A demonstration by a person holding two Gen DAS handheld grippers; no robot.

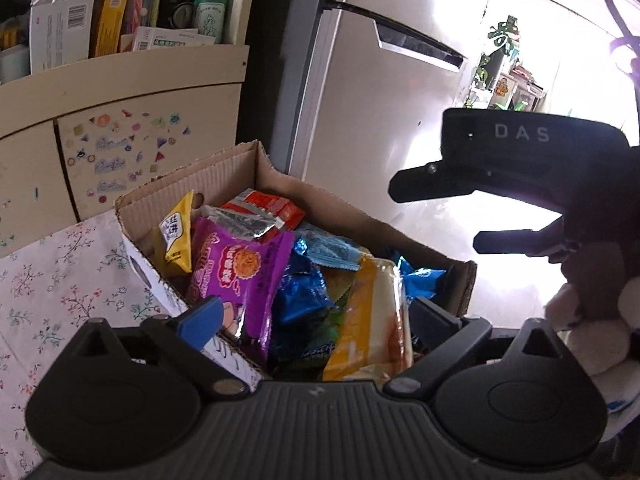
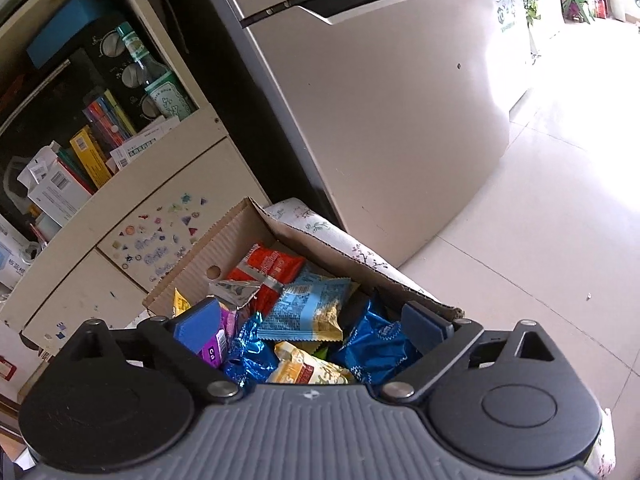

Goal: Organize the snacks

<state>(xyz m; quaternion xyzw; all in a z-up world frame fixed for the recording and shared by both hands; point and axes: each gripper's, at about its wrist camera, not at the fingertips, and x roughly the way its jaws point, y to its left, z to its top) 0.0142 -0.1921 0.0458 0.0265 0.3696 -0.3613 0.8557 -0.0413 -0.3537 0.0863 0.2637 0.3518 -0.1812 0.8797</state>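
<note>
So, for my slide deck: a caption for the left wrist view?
Open left gripper above a cardboard box full of snack packets, right gripper alongside.

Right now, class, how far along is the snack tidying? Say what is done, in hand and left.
Done: packets fill the cardboard box, a purple bag on top. In hand: nothing; the left gripper and right gripper are open above it. Left: no loose snacks visible on the flowered cloth.
</note>
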